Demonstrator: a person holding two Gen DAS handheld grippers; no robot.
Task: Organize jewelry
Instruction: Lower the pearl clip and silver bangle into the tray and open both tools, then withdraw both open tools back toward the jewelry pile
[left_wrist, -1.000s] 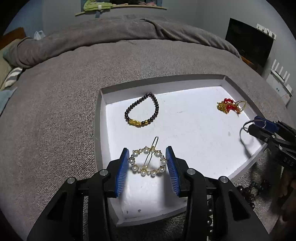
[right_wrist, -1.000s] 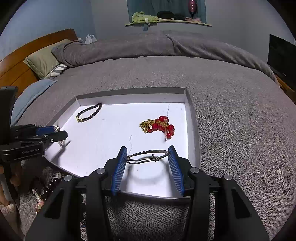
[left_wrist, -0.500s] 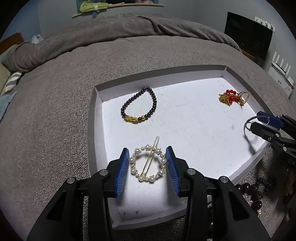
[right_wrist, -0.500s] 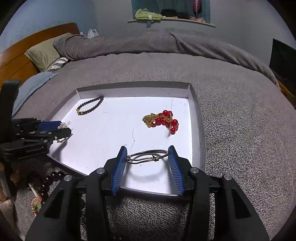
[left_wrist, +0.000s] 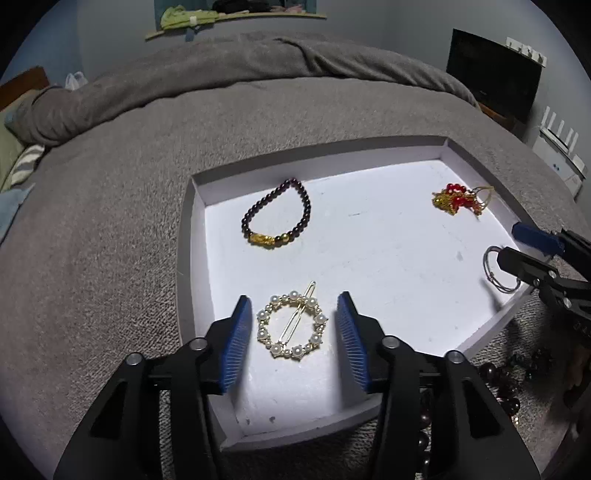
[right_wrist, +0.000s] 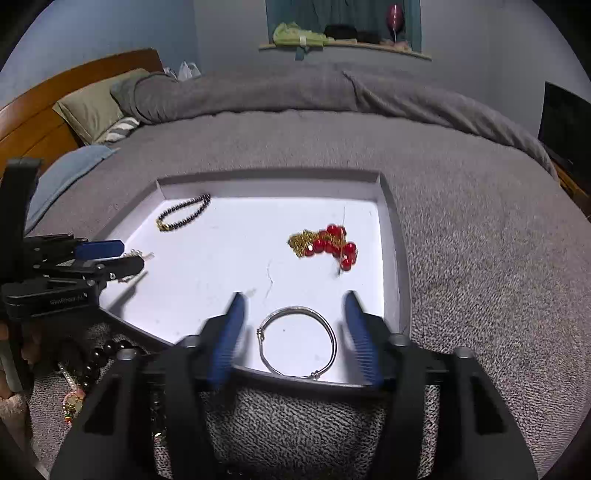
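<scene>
A white tray lies on the grey bed. In the left wrist view my left gripper is open, its pads apart from the pearl ring hair clip that lies flat on the tray between them. In the right wrist view my right gripper is open around the silver bangle, which lies flat near the tray's front edge. A dark bead bracelet with a gold charm and a red bead and gold chain piece also lie in the tray.
Dark wooden beads and other jewelry lie on the blanket beside the tray's near edge. The grey duvet is bunched at the far side, with pillows and a wooden headboard at the left.
Both grippers have opened. The pearl clip and the silver bangle were held between the pads before and now lie flat on the tray.
</scene>
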